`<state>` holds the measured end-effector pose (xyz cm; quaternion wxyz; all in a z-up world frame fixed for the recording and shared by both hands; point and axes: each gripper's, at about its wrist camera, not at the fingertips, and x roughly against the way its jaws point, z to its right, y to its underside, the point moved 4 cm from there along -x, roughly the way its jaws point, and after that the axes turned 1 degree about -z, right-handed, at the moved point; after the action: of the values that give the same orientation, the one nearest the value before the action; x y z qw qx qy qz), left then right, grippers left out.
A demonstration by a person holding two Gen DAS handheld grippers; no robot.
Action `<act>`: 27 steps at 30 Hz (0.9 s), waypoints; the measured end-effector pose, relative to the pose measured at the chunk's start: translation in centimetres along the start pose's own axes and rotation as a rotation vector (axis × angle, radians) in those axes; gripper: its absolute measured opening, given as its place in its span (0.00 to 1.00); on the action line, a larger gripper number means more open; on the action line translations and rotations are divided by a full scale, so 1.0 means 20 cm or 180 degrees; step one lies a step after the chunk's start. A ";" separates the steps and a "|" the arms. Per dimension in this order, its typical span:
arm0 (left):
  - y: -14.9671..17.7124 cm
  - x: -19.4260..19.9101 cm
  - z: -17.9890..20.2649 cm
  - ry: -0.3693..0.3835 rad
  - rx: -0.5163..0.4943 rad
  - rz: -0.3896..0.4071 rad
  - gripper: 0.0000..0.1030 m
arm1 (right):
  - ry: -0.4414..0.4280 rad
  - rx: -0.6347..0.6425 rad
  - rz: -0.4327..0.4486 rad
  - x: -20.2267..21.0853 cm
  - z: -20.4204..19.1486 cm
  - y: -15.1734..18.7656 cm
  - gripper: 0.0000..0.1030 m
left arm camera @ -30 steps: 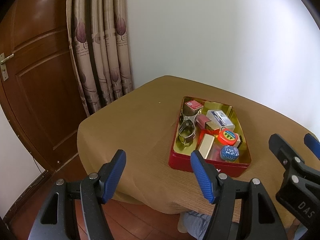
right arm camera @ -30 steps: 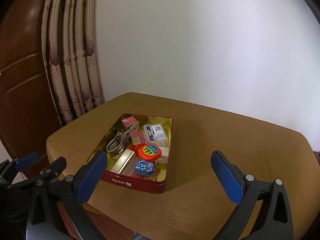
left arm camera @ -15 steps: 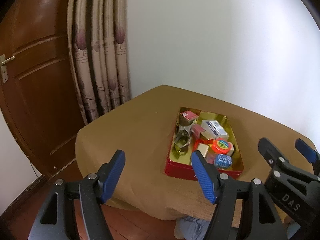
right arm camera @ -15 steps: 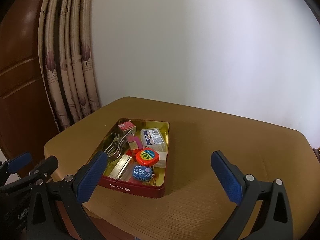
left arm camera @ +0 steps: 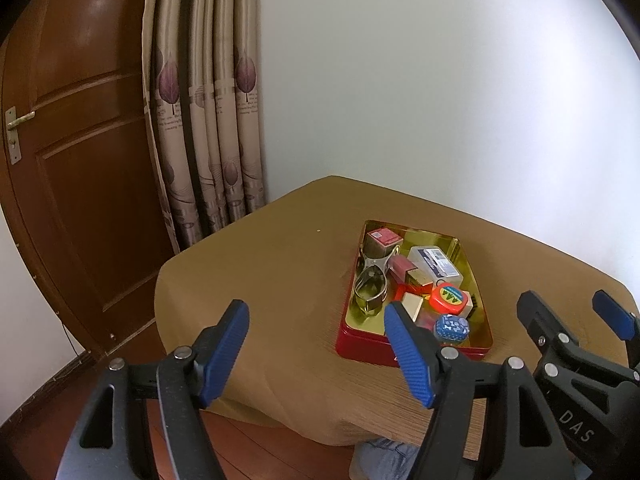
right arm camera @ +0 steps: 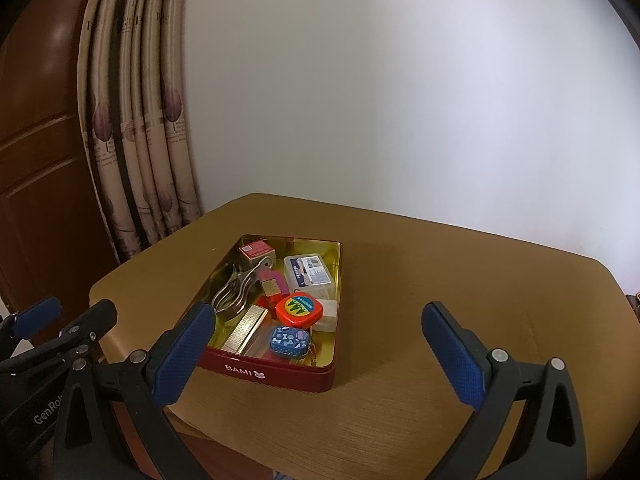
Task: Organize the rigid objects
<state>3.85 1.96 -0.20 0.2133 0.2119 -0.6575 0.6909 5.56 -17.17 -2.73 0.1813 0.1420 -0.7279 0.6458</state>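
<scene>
Both grippers hang short of the tin (right arm camera: 280,374), nothing held. The left gripper (left arm camera: 316,350) has its fingers (left arm camera: 224,354) spread wide with only desk (left arm camera: 260,280) between them. The right gripper (right arm camera: 320,356) is also wide open and empty; the tin's near right corner lies between its fingers (right arm camera: 182,356).

The step in hand looks like picking 1 item to lift from the tin. To do it well, I would choose a piece with free sides, come down from above, and narrow the fingers first so they fit between neighbours. The blue case (right arm camera: 289,341), just ahead of the right gripper's left finger at the tin's near wall, seems the easiest: it sits on top and is small and hard. The tin itself may slide on the cloth, so the other gripper could steady its rim.

There is 1 container, the red tin with a gold inside, open, standing on the desk. Left to right in the right wrist view it holds:
- a metal clip (right arm camera: 236,290) along the left wall, with a red-topped cube (right arm camera: 256,250) at the far corner beyond it
- a gold bar (right arm camera: 246,328) near the front
- a pink-and-gold block (right arm camera: 274,284) in the middle
- the blue case
- a round red tape (right arm camera: 300,309)
- a clear box (right arm camera: 308,272) at the far right
- a white block (right arm camera: 330,314) beside the right wall

Everything is packed close, several pieces touching.
</scene>
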 end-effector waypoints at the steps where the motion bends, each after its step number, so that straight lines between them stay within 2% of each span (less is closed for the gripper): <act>1: 0.00 0.00 0.00 -0.0003 -0.0002 -0.0004 0.70 | 0.0004 0.0000 0.0002 0.00 0.00 0.00 0.99; 27: 0.02 -0.02 -0.02 -0.0003 -0.0013 -0.0082 0.73 | 0.0022 -0.0003 -0.0057 0.00 -0.01 0.03 0.99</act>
<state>4.04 2.37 -0.77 0.2224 0.2203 -0.6562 0.6866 5.25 -16.93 -3.17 0.1897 0.1463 -0.7263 0.6443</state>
